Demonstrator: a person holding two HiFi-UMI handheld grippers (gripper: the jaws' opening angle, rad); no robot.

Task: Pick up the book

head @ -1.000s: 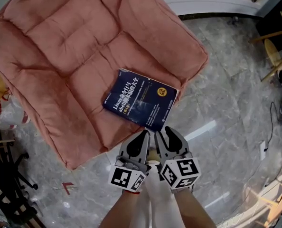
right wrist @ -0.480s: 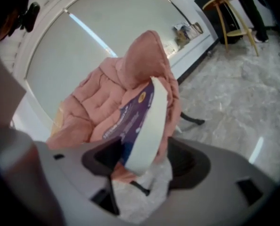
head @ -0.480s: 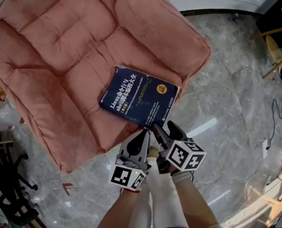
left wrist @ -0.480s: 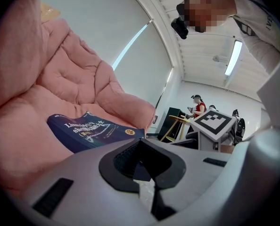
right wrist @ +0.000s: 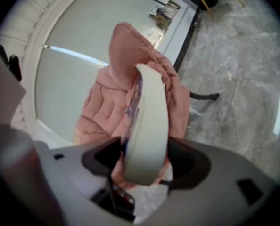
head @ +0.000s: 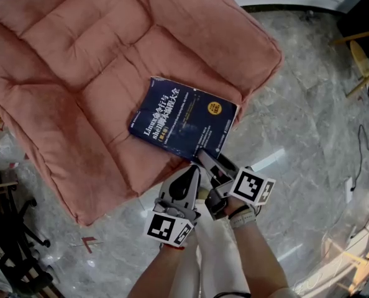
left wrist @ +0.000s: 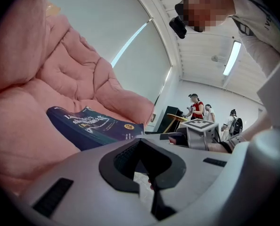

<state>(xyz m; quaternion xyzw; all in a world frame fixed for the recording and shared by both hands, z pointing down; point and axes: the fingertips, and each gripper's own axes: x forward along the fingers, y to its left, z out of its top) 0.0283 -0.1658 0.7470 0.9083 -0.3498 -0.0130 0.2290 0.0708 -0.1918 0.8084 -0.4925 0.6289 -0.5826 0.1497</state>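
Note:
A dark blue book (head: 183, 120) lies flat on a big pink cushion (head: 79, 67), close to the cushion's near right edge. My right gripper (head: 204, 161) is rolled on its side at the book's near corner. In the right gripper view the book's cream page edge (right wrist: 147, 112) stands between the jaws of my right gripper (right wrist: 144, 161); they are opening, and a gap shows on each side. My left gripper (head: 188, 177) sits just left of it, short of the book, tips together. The left gripper view shows my left gripper (left wrist: 147, 173) with the book (left wrist: 90, 126) ahead and to the left.
The cushion rests on a grey marble floor (head: 296, 123). Wooden chair legs (head: 364, 61) stand at the right, a black stand (head: 10, 253) and a white bag (head: 4, 151) at the left. Several people (left wrist: 196, 108) stand far off in the room.
My right gripper has rolled onto its side, opened its jaws and reached forward onto the book's near corner. The left gripper has barely shifted.

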